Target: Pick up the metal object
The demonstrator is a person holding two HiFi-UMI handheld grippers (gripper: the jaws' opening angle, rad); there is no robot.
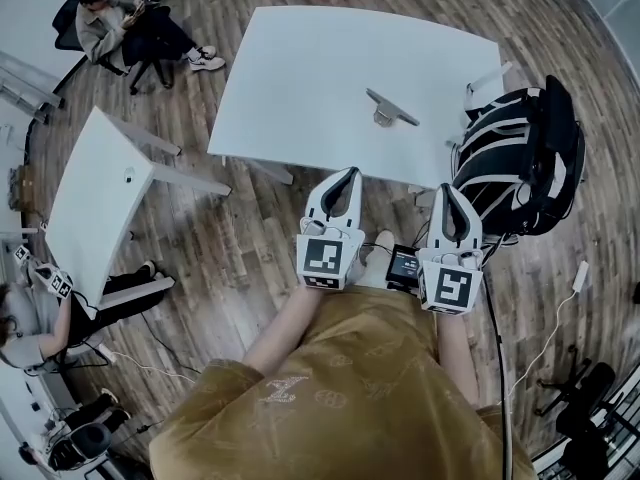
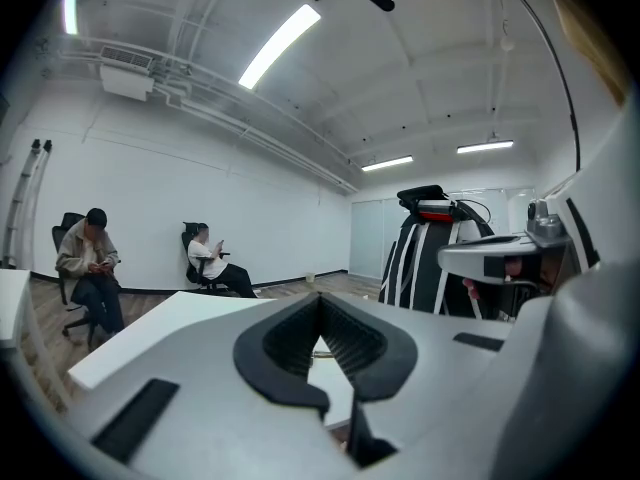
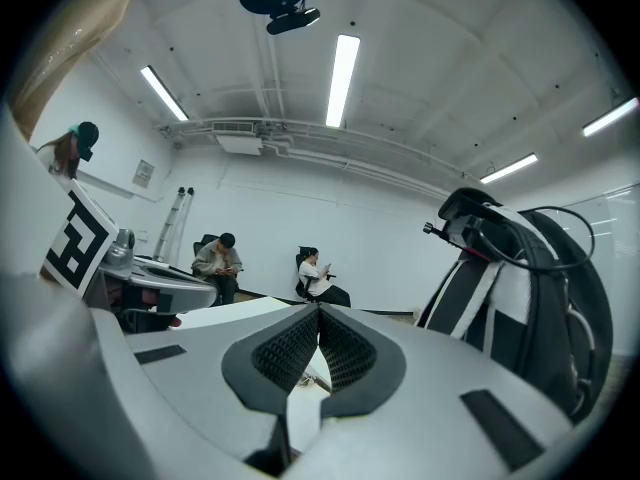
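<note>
Head view: looking steeply down on a room with a wooden plank floor (image 1: 250,238). A large white table (image 1: 300,78) fills the upper middle. The lower middle is taken up by the mustard-coloured shirt (image 1: 360,388) of the person holding the tools. A black seat with white stripes (image 1: 515,158) stands at the table's right corner. A smaller white table (image 1: 95,208) stands well apart to the left. A seated person (image 1: 115,23) is at the far upper left.

The left gripper (image 1: 347,172) and right gripper (image 1: 446,188) are held side by side over the floor, just short of the large table's near edge. Both point toward it. The left gripper view shows its ribbed black pads (image 2: 350,343) pressed together at the tips with nothing between them. The right gripper view shows its own pads (image 3: 285,353) closed the same way, also empty.

The metal object (image 1: 389,109) lies on the large table near that front edge, apart from both tools. It is a slim grey bar with a small block under its middle. Its long axis runs diagonally, from far-left to near-right.

It sits ahead of the tools, roughly between their two lines. The left tip looks somewhat nearer. Either tool would need its jaws spread before reaching forward and closing across the bar's narrow width.
</note>
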